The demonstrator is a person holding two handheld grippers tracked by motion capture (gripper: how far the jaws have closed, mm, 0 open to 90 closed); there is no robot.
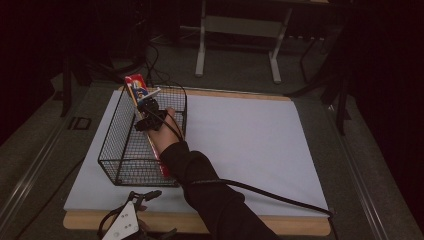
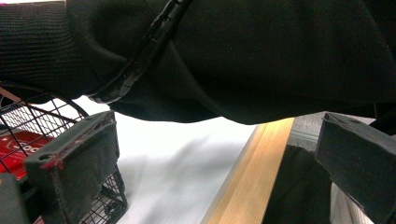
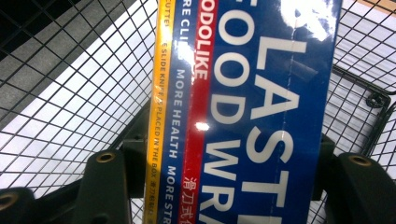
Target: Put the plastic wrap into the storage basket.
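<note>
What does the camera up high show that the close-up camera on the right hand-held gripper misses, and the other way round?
High view alone: the white table mat, the person's dark sleeve, the left hand-held gripper idle at the near edge, and the whole long box leaning inside the wire basket.

Right gripper view alone: the box's print up close, large white letters on blue, a red and a yellow stripe.

Both share: the box, the basket mesh, and the right hand-held gripper clamped on the box.
</note>
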